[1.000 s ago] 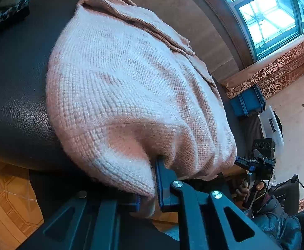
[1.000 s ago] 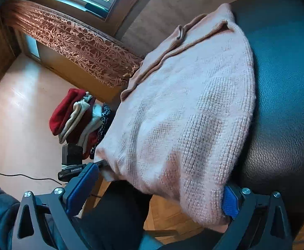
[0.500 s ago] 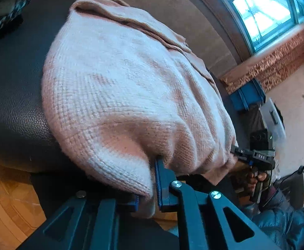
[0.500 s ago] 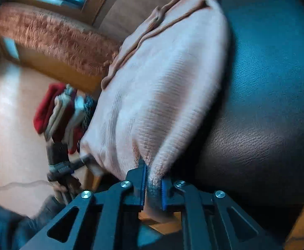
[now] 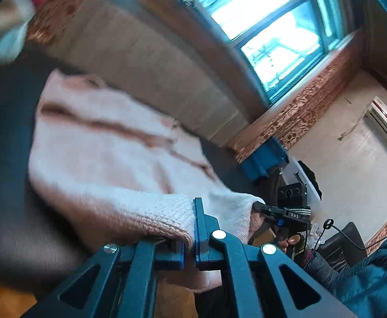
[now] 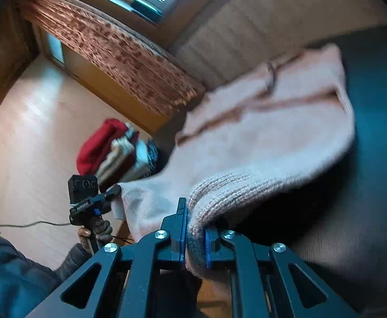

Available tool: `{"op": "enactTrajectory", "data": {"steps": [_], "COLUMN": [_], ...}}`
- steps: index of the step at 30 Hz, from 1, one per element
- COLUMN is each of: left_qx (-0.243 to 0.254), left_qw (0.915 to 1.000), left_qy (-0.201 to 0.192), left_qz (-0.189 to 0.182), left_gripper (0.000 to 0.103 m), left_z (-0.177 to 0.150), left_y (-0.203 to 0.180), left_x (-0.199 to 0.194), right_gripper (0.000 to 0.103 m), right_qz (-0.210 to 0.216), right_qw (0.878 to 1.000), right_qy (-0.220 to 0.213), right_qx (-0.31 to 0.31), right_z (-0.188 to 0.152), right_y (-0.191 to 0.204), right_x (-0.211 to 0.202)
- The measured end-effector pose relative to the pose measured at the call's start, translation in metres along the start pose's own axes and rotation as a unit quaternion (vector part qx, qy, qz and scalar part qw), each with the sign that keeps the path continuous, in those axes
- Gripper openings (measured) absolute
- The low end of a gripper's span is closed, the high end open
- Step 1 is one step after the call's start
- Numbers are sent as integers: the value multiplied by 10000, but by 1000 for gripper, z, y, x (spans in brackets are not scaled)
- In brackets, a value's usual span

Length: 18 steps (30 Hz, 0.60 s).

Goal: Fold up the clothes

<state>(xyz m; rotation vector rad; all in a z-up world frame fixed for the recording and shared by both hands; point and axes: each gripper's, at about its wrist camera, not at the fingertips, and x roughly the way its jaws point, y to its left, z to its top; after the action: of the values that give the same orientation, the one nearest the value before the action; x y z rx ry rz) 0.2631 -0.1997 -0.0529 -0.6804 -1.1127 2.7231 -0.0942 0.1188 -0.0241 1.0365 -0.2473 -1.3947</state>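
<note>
The pink knit sweater (image 5: 108, 159) lay on the black leather seat (image 6: 373, 137), its length running away from the claws toward the wall. The left gripper (image 5: 189, 241) and right gripper (image 6: 195, 238) each pinched its ribbed near hem, raised off the seat.

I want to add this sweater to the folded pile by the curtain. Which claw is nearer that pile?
Left. The left claw sits just in front of the folded pile; the right claw grips the sweater farther away.
</note>
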Motion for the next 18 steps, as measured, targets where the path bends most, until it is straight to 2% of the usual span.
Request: {"op": "enactTrajectory", "data": {"steps": [4, 7, 10, 13, 15, 18], "left_qx": [126, 77, -30, -314, -588, -686], "left_qw": [9993, 9977, 9947, 9893, 9831, 9724], "left_qy": [-338, -525, -556, -443, -110, 417], "left_qz": [130, 419, 862, 1353, 1733, 2189], "left_gripper": [2, 2, 2, 3, 3, 3], "left_z": [48, 81, 109, 128, 133, 118], "left_y": [2, 15, 36, 75, 107, 132], "left_x": [12, 28, 53, 84, 109, 133], "right_gripper": [11, 11, 11, 11, 11, 11], "right_qz": [43, -73, -242, -550, -834, -1259], "right_qw": [9995, 9992, 9988, 9973, 9947, 9878], "right_qy": [-292, -385, -430, -305, -164, 180], "right_qx": [-104, -51, 52, 383, 575, 904], "right_z": [48, 85, 122, 151, 162, 163], "right_y": [6, -11, -34, -70, -92, -129], "right_x": [8, 23, 42, 71, 90, 112]}}
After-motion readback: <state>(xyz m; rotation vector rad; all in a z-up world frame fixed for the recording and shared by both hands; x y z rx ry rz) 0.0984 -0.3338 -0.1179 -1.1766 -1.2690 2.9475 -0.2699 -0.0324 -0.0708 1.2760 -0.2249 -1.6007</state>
